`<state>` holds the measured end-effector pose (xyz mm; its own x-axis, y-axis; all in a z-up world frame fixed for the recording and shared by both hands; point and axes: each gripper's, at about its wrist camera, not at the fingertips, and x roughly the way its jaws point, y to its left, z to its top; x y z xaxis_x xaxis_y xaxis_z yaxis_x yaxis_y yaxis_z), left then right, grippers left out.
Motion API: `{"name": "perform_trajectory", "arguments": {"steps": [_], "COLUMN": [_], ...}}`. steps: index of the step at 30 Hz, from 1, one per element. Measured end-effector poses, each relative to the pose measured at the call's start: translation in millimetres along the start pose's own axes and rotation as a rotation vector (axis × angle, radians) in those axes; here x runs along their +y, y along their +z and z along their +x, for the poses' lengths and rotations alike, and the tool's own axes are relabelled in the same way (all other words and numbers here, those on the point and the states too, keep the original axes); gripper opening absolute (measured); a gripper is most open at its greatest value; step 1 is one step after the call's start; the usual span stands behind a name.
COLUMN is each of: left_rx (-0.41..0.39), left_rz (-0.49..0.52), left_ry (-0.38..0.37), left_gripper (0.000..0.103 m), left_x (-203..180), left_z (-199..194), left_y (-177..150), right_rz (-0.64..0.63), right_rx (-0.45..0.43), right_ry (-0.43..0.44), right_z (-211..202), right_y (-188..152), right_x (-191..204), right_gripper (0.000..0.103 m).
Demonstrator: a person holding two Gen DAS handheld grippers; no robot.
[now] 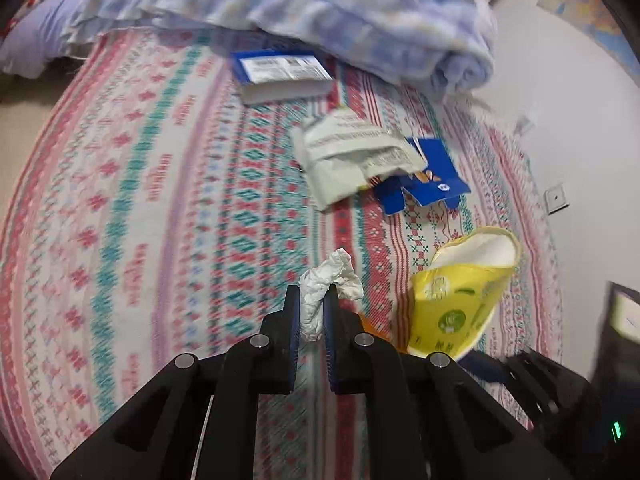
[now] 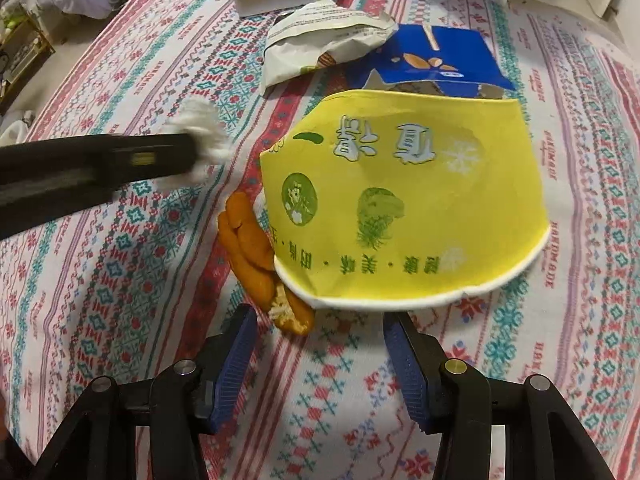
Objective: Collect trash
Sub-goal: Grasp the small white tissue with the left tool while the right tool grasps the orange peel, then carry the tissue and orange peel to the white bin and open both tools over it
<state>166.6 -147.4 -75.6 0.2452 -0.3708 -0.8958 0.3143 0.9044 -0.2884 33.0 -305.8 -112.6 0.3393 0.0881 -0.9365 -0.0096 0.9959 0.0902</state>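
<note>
My left gripper (image 1: 311,300) pinches a crumpled white tissue (image 1: 330,280) above the patterned woven bedspread (image 1: 160,200). My right gripper (image 2: 320,332) hangs with jaws spread, empty, just near of a squashed yellow paper cup (image 2: 404,208) lying on its side. Orange peel (image 2: 248,244) curls at the cup's left rim. Farther off lie a torn white wrapper (image 2: 320,36) and a ripped blue carton (image 2: 436,56).

White crumpled tissue (image 1: 328,280) sat centre frame between blue-padded black fingers (image 1: 294,320). The bedsheet (image 1: 160,200) ran pink, red and teal in banded geometric stripes. At lower right, a yellow cup (image 2: 404,200) carried green print, with orange peel (image 2: 248,248) beside it. Above it lay a blue carton (image 2: 440,60) and a white-grey wrapper (image 2: 320,36).
</note>
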Motion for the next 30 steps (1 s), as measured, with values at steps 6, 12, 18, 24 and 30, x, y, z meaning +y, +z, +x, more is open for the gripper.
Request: {"name": "perform_trajectory", "arguments": {"steps": [6, 12, 18, 24, 30], "left_rx": [-0.018, -0.051, -0.105, -0.096, -0.105], "left_rz": [-0.055, -0.093, -0.122, -0.176, -0.21], "left_ry": [-0.014, -0.016, -0.016, -0.026, -0.035], "left_gripper": [0.012, 0.012, 0.012, 0.012, 0.012], "left_x": [27, 60, 97, 137, 165], "left_z": [-35, -78, -121, -132, -140], "left_y": [-27, -44, -57, -71, -78], "right_rz": [0.018, -0.004, -0.035, 0.071, 0.165], "right_rx": [-0.026, -0.048, -0.128, -0.153, -0.146], "right_ry": [-0.002, 0.071, 0.134, 0.343, 0.506], "right_z": [15, 10, -13, -30, -41], "right_y": [18, 20, 17, 20, 27], "right_x": [14, 40, 75, 82, 74], "right_gripper": [0.057, 0.015, 0.015, 0.015, 0.015]}}
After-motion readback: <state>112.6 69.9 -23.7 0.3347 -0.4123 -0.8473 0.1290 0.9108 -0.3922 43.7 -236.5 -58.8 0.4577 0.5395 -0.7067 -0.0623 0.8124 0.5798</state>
